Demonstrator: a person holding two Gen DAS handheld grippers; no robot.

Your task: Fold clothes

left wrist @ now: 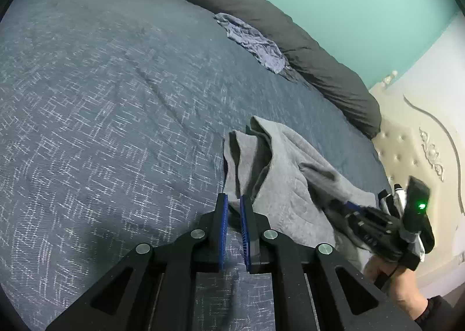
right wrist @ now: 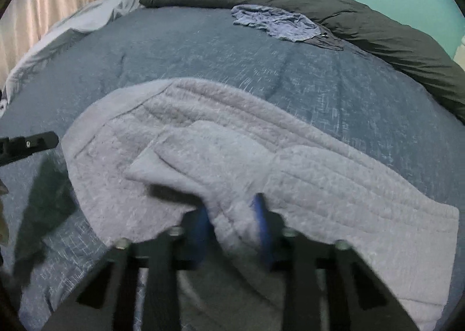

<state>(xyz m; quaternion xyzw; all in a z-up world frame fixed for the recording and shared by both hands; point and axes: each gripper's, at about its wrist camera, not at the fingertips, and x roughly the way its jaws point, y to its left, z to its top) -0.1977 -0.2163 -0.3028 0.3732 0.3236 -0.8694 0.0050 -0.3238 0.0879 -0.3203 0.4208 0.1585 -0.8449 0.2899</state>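
Left gripper (left wrist: 234, 206) pinches the grey garment (left wrist: 287, 174); right gripper (right wrist: 232, 208) clamps its near edge. Lift both evenly, keeping cloth taut ahead.

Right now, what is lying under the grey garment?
The grey garment lies on the blue bedspread, which shows all around it. Anything directly beneath the cloth is covered and cannot be seen.

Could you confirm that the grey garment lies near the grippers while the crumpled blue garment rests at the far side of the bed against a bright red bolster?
Not quite: the bolster is dark grey, not red, as the right wrist view shows. The rest holds: the grey garment lies near the grippers, and the crumpled blue garment rests against that bolster at the bed's far side.
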